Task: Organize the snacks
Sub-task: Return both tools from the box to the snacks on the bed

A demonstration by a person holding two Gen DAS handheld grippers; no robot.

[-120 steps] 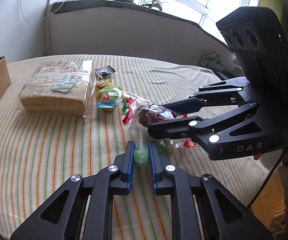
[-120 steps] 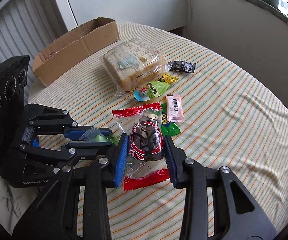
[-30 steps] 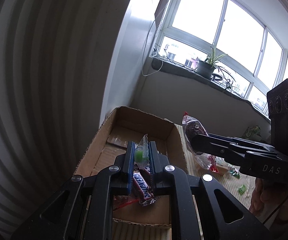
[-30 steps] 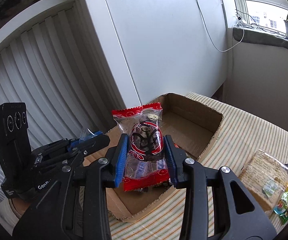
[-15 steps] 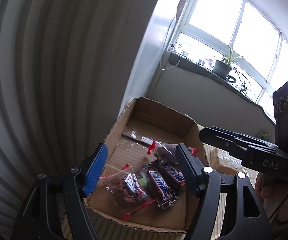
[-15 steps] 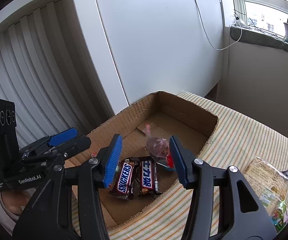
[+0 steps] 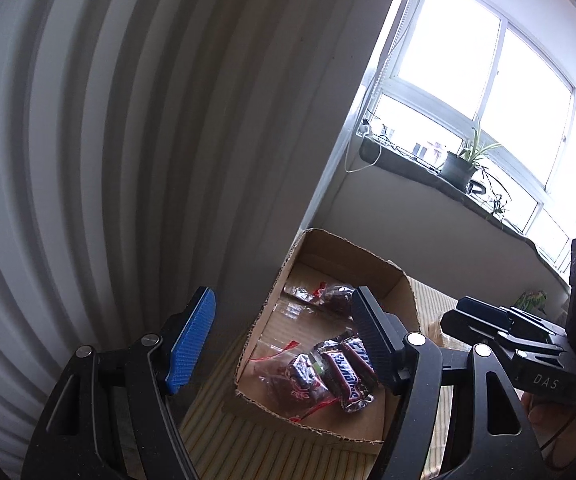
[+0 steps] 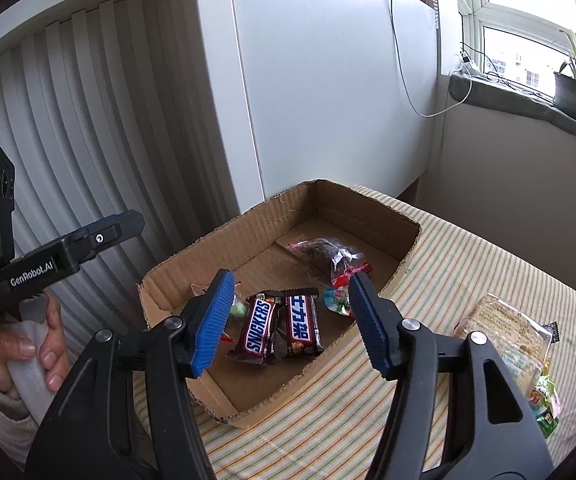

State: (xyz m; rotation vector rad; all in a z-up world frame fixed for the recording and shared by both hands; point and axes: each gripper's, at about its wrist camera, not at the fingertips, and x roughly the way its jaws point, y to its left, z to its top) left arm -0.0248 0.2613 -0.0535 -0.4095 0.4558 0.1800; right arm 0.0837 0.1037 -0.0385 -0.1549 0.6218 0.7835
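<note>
An open cardboard box stands on the striped table. Inside lie two Snickers bars, a red-edged clear pack with a dark cake, a small green candy and another red-edged dark pack. My right gripper is open and empty above the box's near side. My left gripper is open and empty over the box's left wall. Each gripper shows in the other's view, the left one and the right one.
A wrapped loaf of sliced bread and small green snack packs lie on the striped tablecloth right of the box. A ribbed white wall stands behind the box. A window sill with a potted plant is at the far right.
Both grippers opened and let go: the green candy and the red-edged cake pack now lie in the box. Since half a second ago both grippers have drawn slightly back from the box.
</note>
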